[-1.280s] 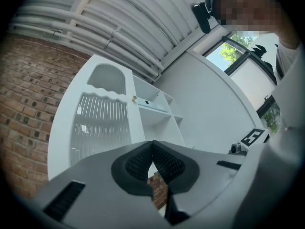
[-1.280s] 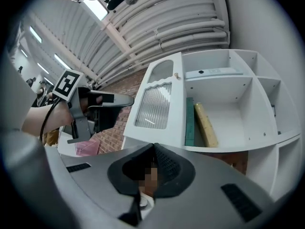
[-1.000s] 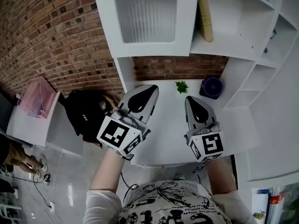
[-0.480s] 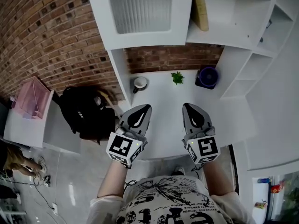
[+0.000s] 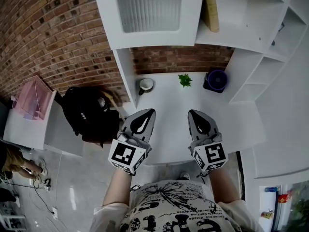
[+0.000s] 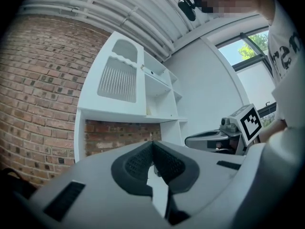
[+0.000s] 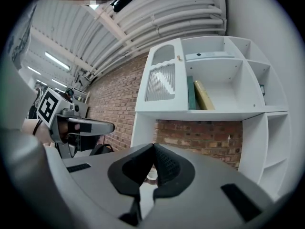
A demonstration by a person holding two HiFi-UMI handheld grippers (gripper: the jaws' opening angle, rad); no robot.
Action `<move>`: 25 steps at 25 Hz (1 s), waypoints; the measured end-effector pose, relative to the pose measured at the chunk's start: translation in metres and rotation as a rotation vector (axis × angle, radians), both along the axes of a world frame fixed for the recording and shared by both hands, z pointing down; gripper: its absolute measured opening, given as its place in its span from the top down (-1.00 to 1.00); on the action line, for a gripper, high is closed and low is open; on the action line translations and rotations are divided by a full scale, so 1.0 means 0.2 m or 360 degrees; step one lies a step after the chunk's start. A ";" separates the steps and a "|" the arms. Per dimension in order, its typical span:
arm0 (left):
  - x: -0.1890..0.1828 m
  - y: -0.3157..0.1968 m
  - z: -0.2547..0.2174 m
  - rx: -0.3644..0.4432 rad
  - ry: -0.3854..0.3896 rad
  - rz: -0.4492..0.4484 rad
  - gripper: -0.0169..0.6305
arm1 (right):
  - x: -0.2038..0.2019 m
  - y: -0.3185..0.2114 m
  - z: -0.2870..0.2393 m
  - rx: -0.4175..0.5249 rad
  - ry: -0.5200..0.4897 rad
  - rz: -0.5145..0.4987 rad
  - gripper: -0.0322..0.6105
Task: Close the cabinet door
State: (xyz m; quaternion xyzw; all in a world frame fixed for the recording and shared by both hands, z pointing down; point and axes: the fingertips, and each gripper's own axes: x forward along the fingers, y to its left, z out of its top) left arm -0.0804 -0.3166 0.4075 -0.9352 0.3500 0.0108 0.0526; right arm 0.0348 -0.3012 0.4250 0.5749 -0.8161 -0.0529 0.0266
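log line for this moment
left gripper: jaws shut, empty | right gripper: jaws shut, empty | cabinet door: looks closed

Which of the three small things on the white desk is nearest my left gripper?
The white cup at the row's left end, straight ahead of the left gripper; the green plant and purple pot sit farther right.

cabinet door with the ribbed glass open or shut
Shut: the cabinet door lies flush with the front of the cabinet in both gripper views, with no gap beside the books.
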 end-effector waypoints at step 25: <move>0.01 -0.05 0.02 -0.0049 0.0059 -0.0028 0.91 | 0.00 -0.08 0.07 -0.0043 0.0111 -0.0068 0.86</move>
